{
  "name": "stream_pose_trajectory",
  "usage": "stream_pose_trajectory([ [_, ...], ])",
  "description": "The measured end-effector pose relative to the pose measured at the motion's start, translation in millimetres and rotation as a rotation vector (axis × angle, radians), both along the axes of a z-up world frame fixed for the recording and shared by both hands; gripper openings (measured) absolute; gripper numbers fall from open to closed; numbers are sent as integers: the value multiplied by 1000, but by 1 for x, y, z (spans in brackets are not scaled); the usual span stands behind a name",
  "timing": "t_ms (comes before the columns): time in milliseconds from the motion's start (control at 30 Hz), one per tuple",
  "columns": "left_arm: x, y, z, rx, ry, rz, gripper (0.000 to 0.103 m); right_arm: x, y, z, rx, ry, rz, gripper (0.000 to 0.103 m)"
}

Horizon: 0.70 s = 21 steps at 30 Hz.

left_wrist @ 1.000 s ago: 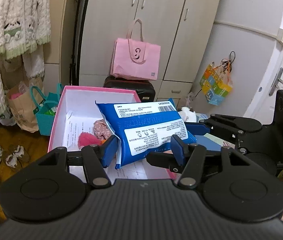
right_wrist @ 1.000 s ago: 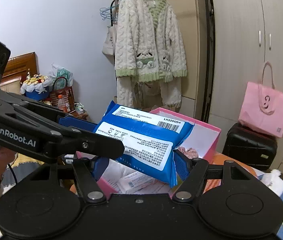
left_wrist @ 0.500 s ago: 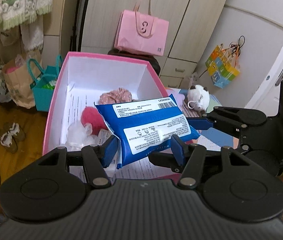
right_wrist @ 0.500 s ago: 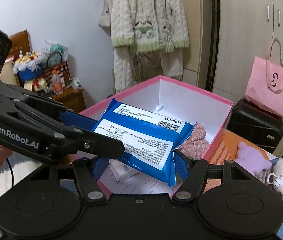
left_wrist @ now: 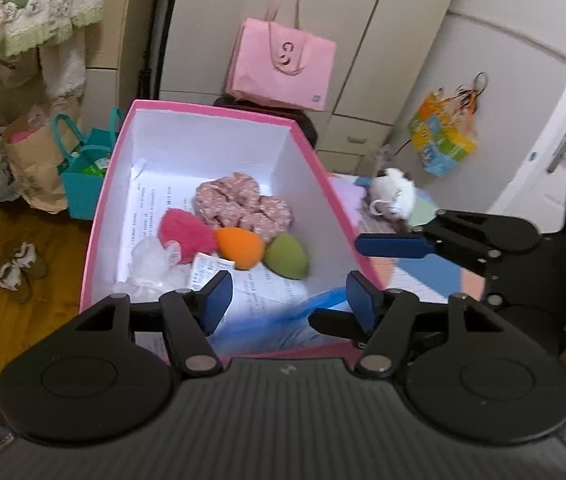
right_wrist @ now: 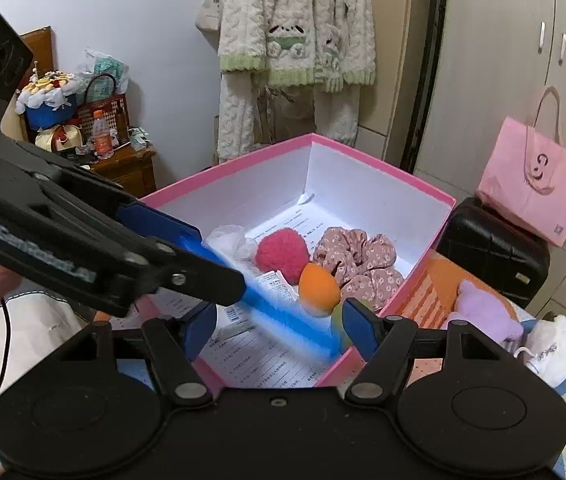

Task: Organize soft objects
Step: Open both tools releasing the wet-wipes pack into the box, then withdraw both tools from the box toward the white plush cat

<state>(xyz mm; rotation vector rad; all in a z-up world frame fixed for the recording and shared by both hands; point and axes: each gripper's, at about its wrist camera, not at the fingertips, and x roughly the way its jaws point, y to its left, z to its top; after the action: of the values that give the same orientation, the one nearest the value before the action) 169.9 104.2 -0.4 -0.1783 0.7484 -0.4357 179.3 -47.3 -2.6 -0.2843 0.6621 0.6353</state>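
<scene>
A blue wipes packet (left_wrist: 279,326) shows as a blurred streak low inside the pink box (left_wrist: 211,110), over the printed sheets. It lies between and below the fingers of my left gripper (left_wrist: 287,300), whose jaws are opening and whose pads do not press on it. From the right wrist the same blue packet (right_wrist: 283,312) slants across my right gripper (right_wrist: 279,328), clear of its left pad. The box holds a floral scrunchie (left_wrist: 243,208), a red pompom (left_wrist: 185,234), an orange sponge egg (left_wrist: 239,246) and a green one (left_wrist: 287,256).
A white plush (right_wrist: 551,348) and a purple plush (right_wrist: 483,308) lie on the bed right of the pink box (right_wrist: 383,164). A black suitcase (right_wrist: 495,248) with a pink bag (right_wrist: 535,184) stands behind. Bags and shoes sit on the floor to the left.
The packet, gripped by both grippers half a second ago, has left the pads and dropped into the box. The orange and green sponges it hid have come into view.
</scene>
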Motion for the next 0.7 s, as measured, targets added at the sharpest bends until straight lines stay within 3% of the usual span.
stream_pose_trajectory([
  [500, -51, -16, 49, 82, -99, -39, 67, -40, -20, 29, 5, -59, -8, 74],
  [700, -63, -28, 61, 100, -117, -51, 69, -55, -53, 42, 46, -73, -25, 76],
])
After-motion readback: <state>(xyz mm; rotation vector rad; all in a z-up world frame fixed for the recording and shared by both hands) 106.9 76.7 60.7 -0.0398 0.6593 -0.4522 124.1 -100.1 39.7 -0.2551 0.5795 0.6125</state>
